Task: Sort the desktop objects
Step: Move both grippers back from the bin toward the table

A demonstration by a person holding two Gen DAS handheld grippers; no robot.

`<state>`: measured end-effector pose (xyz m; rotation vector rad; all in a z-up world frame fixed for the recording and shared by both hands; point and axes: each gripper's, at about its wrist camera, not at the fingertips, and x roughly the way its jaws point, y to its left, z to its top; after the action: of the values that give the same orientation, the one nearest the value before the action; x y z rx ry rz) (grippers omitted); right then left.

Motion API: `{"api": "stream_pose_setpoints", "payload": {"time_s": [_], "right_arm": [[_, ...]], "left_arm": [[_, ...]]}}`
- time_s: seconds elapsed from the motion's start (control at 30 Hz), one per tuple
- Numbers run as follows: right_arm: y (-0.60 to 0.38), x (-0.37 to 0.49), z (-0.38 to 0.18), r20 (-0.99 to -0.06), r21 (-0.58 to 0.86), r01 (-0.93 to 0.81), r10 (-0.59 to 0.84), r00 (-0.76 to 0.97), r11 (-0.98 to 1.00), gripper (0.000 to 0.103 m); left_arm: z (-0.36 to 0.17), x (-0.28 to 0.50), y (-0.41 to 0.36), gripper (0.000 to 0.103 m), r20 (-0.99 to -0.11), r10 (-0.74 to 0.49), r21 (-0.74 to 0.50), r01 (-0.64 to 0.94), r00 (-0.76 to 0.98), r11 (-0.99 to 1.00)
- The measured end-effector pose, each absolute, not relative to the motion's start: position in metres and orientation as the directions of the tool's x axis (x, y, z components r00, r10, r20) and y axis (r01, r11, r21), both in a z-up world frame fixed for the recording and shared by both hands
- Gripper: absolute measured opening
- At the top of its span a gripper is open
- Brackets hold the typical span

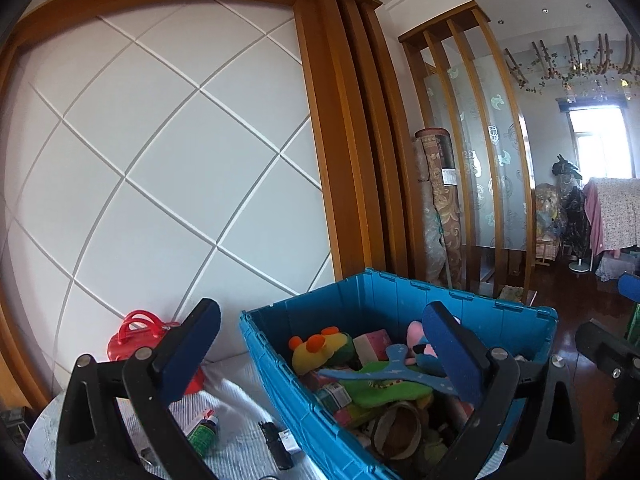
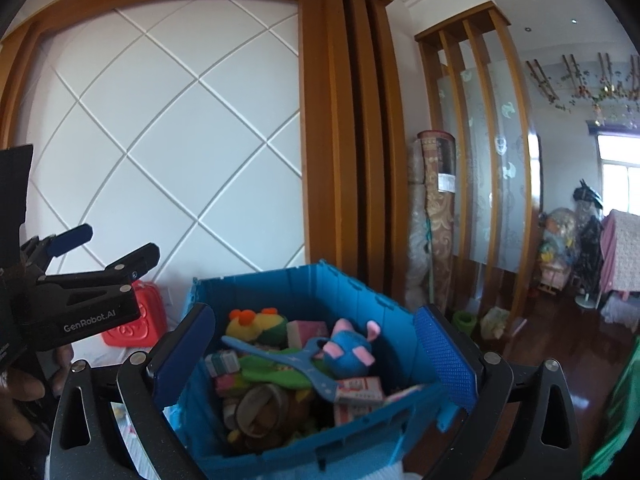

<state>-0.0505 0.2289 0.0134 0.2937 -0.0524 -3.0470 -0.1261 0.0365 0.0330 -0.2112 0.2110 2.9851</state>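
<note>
Blue crate (image 2: 280, 360) heaped with toys, on the table edge | left gripper (image 1: 320, 352) and right gripper (image 2: 316, 356) held wide, empty | one top item, e.g. mouse (image 2: 350, 350), best singled out squarely.

Blue crate of jumbled toys and small boxes on a cloth-covered table

The open blue crate (image 2: 288, 292) holds a yellow-green plush (image 2: 256, 322) at the back, a blue plush mouse (image 2: 348, 350) with pink ears, a blue hanger-like piece (image 2: 280, 356) lying across the pile, and small pink-and-white boxes (image 2: 358, 390). Left of the crate, a green bottle (image 1: 202, 434) and a dark gadget (image 1: 276, 444) lie on the table (image 1: 240, 452), with a red case (image 1: 134, 340) behind.
</note>
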Motion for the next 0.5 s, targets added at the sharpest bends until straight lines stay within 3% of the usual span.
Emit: {"api": "stream_pose_setpoints", "payload": {"time_s": [0.23, 0.5], "right_arm": [[0.191, 0.005, -0.003, -0.237, 0.071, 0.058, -0.073, -0.969, -0.996, 0.102], [0.144, 0.050, -0.011, -0.257, 0.068, 0.088, -0.103, -0.961, -0.994, 0.102]], "left_arm": [[0.010, -0.080, -0.009, 0.103, -0.211, 0.095, 0.143, -0.127, -0.973, -0.982], [0.000, -0.024, -0.047, 0.103, -0.192, 0.092, 0.149, -0.121, -0.977, -0.981]]}}
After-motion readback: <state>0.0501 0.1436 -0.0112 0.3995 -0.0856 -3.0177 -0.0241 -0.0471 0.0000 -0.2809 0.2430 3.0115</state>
